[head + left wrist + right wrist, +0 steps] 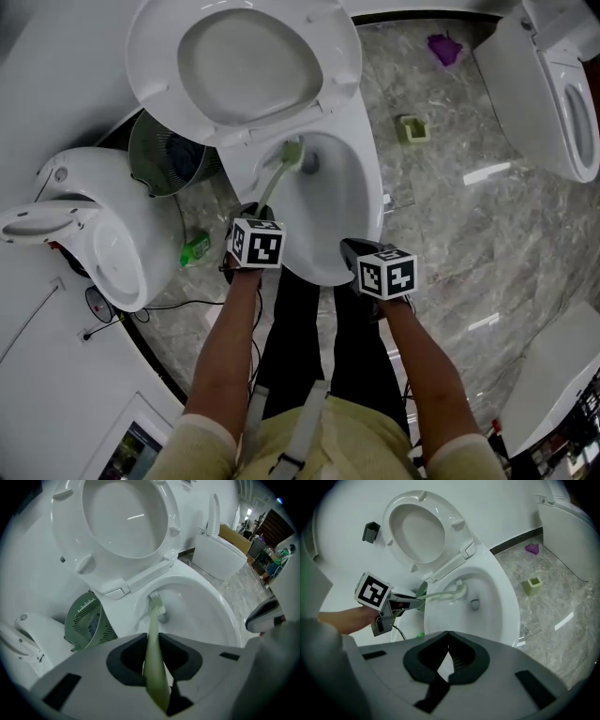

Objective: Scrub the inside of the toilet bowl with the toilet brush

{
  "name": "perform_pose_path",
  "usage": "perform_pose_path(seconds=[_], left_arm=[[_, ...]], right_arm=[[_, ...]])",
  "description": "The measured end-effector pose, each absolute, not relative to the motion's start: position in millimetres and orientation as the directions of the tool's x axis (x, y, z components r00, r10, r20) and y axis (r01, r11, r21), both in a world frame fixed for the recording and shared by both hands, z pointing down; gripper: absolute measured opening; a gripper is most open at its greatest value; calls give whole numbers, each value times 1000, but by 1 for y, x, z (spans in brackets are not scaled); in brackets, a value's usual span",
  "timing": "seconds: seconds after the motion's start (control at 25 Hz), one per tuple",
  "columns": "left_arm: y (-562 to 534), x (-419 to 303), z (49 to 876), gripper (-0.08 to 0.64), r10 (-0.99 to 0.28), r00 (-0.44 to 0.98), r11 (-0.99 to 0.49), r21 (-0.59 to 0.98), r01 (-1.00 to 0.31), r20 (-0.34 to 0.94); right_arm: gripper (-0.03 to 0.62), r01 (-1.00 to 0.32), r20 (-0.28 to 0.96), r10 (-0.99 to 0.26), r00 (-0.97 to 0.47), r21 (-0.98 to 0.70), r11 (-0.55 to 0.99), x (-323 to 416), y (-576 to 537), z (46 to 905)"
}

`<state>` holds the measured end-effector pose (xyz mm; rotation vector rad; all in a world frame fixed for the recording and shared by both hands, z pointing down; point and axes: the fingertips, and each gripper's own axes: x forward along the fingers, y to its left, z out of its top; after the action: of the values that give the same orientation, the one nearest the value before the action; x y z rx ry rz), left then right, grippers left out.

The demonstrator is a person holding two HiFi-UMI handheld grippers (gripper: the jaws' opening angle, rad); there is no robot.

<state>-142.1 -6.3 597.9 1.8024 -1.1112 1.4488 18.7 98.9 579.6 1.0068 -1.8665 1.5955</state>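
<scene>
The white toilet bowl (361,202) stands open, its seat and lid (246,66) tipped up against the wall. A pale green toilet brush (277,175) reaches into the bowl, its bristle head (158,606) against the inner back wall near the drain. My left gripper (253,212) is shut on the brush handle (153,653) at the bowl's front left rim. In the right gripper view the brush head (460,588) and the left gripper (401,603) show from the side. My right gripper (352,249) hovers over the bowl's front rim, shut, with nothing between its jaws (447,637).
A green wire waste bin (169,155) sits left of the bowl, with a second toilet (94,234) beyond it and a third (553,84) at top right. On the marble floor lie a green brush holder (411,127), a purple object (443,47), a green bottle (195,248) and cables (141,309).
</scene>
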Motion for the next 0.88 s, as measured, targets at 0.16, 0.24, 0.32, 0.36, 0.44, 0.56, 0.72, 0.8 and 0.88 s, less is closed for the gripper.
perform_pose_path(seconds=[0.16, 0.24, 0.32, 0.36, 0.44, 0.56, 0.72, 0.8, 0.88], left_arm=[[-15, -110, 596, 83, -243, 131, -542, -22, -840, 961], [-14, -94, 595, 83, -229, 163, -581, -1, -814, 960], [-10, -80, 593, 83, -216, 194, -623, 18, -782, 957], [-6, -75, 592, 83, -209, 208, -643, 26, -766, 955], [2, -65, 591, 83, -193, 230, -677, 41, -735, 954], [16, -57, 591, 82, -167, 247, -719, 54, -693, 955], [36, -55, 590, 83, -116, 278, -759, 95, -644, 954], [48, -57, 589, 83, -87, 281, -779, 111, -617, 956], [60, -60, 590, 82, -59, 276, -808, 117, -577, 959]], right_arm=[[15, -787, 762, -223, -607, -616, 36, 25, 103, 582], [15, -788, 764, -225, -605, -615, 30, 30, 105, 582], [15, -789, 765, -229, -602, -614, 24, 34, 105, 582], [15, -789, 765, -231, -601, -614, 21, 36, 106, 582], [15, -789, 765, -237, -599, -614, 17, 39, 105, 582], [15, -788, 762, -244, -599, -616, 12, 41, 104, 581], [15, -787, 761, -246, -600, -616, 12, 44, 104, 581], [15, -788, 763, -243, -599, -616, 12, 45, 105, 581], [15, -789, 764, -238, -600, -615, 14, 45, 107, 582]])
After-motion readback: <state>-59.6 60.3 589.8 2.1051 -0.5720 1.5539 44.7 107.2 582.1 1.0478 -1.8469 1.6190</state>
